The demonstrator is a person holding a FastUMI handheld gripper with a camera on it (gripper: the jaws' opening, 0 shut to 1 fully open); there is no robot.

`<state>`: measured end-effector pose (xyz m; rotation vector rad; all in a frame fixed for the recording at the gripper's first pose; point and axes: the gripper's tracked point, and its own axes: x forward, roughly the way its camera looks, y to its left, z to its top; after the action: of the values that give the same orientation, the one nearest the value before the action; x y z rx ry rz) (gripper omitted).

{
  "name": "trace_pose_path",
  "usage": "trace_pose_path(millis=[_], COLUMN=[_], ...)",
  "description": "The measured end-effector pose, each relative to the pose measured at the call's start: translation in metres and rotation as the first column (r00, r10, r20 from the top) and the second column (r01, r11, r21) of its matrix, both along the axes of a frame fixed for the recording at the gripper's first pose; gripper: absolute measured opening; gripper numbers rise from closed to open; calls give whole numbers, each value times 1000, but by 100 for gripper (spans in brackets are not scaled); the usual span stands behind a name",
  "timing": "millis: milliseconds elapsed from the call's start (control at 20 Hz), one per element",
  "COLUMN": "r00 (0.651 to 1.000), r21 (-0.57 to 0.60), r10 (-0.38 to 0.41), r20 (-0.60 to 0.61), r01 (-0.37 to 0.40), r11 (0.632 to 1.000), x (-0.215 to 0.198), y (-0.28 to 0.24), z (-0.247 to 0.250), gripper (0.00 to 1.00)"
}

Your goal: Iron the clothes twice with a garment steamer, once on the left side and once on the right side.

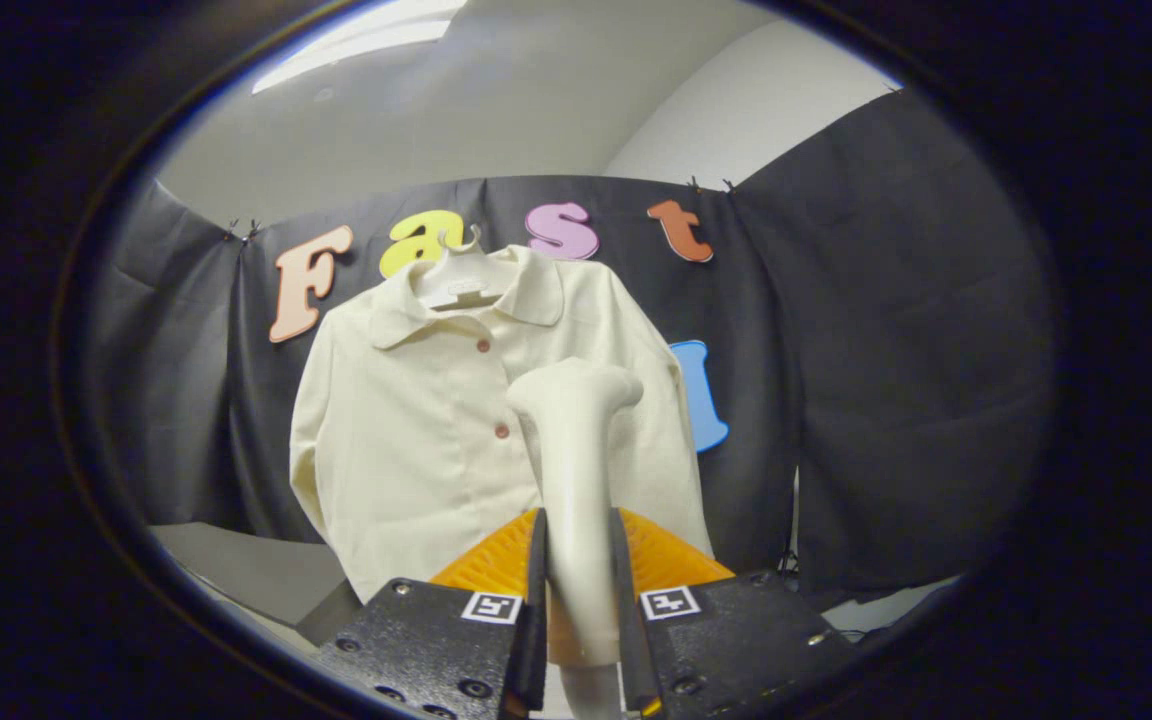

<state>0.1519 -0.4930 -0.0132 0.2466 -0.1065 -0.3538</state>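
A cream button-up shirt (416, 420) hangs on a white hanger (458, 275) against the black booth wall, straight ahead of the fingers. My gripper (578, 590) is shut on the handle of a cream garment steamer (576, 460), both fingers pressing its sides. The steamer stands upright between the fingers, its head (576, 390) raised in front of the shirt's right half at chest height, beside the middle button. Whether the head touches the cloth I cannot tell. The steamer hides part of the shirt's right front.
A grey table surface (246, 570) lies below the shirt to the left, with a paler strip (886, 605) at the lower right. Black cloth walls close the booth behind and to the right; a white wall and ceiling light are above.
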Motion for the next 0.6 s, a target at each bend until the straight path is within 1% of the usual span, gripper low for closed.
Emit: trace_pose_path(millis=[100,250,350,600], r00=[999,998,998,999], r21=[-11,9,12,38], r10=[-15,-24,-30,-41], r20=[32,51,59,32], r01=[15,23,30,39], r11=[1000,1000,999,998], x=[10,24,29,34], y=[-8,-19,-25,-35], z=[17,26,24,1], gripper=[29,29,29,29])
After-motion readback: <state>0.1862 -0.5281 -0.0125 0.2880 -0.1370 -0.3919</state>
